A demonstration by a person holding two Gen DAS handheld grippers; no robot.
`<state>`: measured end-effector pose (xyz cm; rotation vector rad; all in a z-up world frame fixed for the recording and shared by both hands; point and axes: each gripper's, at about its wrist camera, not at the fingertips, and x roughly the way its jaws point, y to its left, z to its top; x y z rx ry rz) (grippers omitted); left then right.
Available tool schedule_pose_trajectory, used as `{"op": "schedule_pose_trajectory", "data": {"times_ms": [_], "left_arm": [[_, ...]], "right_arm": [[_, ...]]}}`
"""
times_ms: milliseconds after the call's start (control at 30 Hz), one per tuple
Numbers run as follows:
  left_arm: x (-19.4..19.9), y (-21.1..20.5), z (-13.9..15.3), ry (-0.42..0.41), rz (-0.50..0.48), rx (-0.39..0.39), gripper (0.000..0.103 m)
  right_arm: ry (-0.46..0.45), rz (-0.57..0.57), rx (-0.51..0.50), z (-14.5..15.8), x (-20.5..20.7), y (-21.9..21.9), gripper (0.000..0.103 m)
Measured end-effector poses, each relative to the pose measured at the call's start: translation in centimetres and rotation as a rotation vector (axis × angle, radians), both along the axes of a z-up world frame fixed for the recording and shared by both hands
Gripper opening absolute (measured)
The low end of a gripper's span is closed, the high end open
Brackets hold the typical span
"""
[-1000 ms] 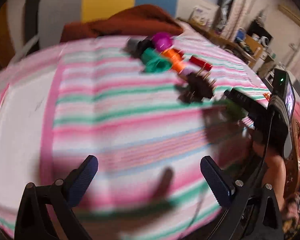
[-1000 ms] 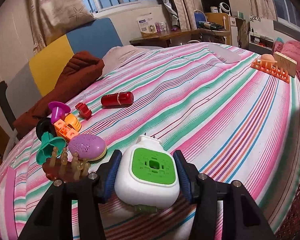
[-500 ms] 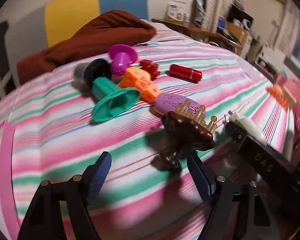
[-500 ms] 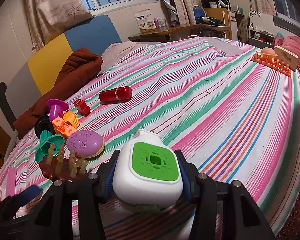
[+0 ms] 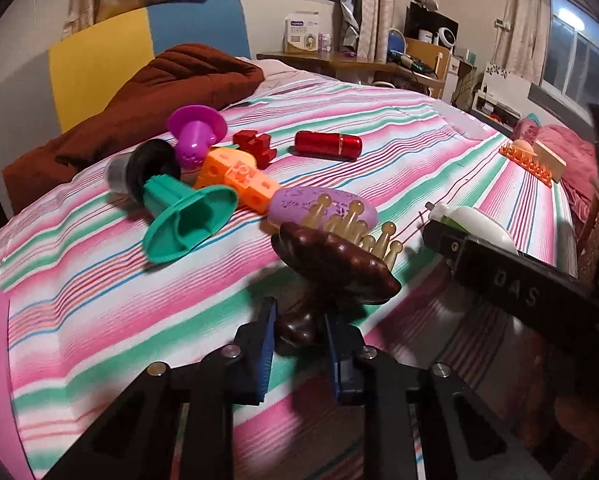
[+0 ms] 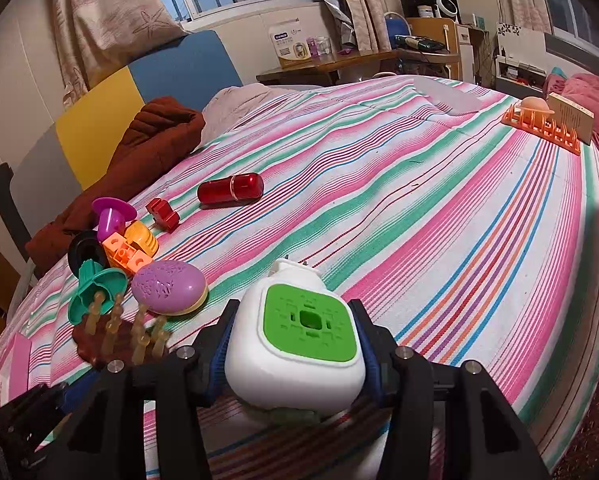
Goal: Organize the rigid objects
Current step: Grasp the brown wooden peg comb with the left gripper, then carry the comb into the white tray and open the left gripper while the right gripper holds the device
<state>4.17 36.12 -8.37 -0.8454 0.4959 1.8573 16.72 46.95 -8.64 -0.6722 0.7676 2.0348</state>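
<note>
Brown massage brush [image 5: 335,264]: lies on the striped bedspread [image 5: 379,128] w/ amber prongs pointing up and away; its knob handle sits between the left gripper [image 5: 299,330] pads, jaws closed on it. Grip is at the knob, prob. because it is the narrowest part and keeps the pads clear of the prongs. Brush head touches or overlaps the purple oval case [image 5: 323,210] just behind it; cannot tell which. White/green plug-in unit [image 6: 299,340]: clamped across its sides by the right gripper [image 6: 295,354], green face up, pins pointing away from the cam; held low over the near edge of the bed, just beside the brush, likely parked while the left side works. Remaining rigid items are clustered beyond the brush: teal funnel-shaped piece [image 5: 187,220], orange block toy [image 5: 239,180], black ring part [image 5: 147,168], magenta mushroom-shaped piece [image 5: 195,132], small red block [image 5: 255,146], red cylinder [image 5: 327,146] slightly apart. Orange rack [image 6: 539,128] w/ a box stands well apart at the far side of the bed; possibly the sort destination, not confirmed. Next step, est.: lift the brush straight up to clear the purple case before moving it.
</note>
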Motion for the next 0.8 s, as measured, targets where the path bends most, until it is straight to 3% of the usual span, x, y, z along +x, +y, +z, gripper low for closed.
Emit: {"op": "schedule_pose_trajectory", "data": {"times_ms": [433, 800], "left_arm": [[0.7, -8.7, -0.2, -0.074, 0.145, 0.13, 0.022], [0.4, -14.0, 0.5, -0.229, 0.254, 0.222, 0.022]], "right_arm": [[-0.029, -0.001, 0.032, 0.0, -0.3, -0.5, 0.053], [-0.066, 0.002, 0.054, 0.0, -0.8, -0.7, 0.053]]}}
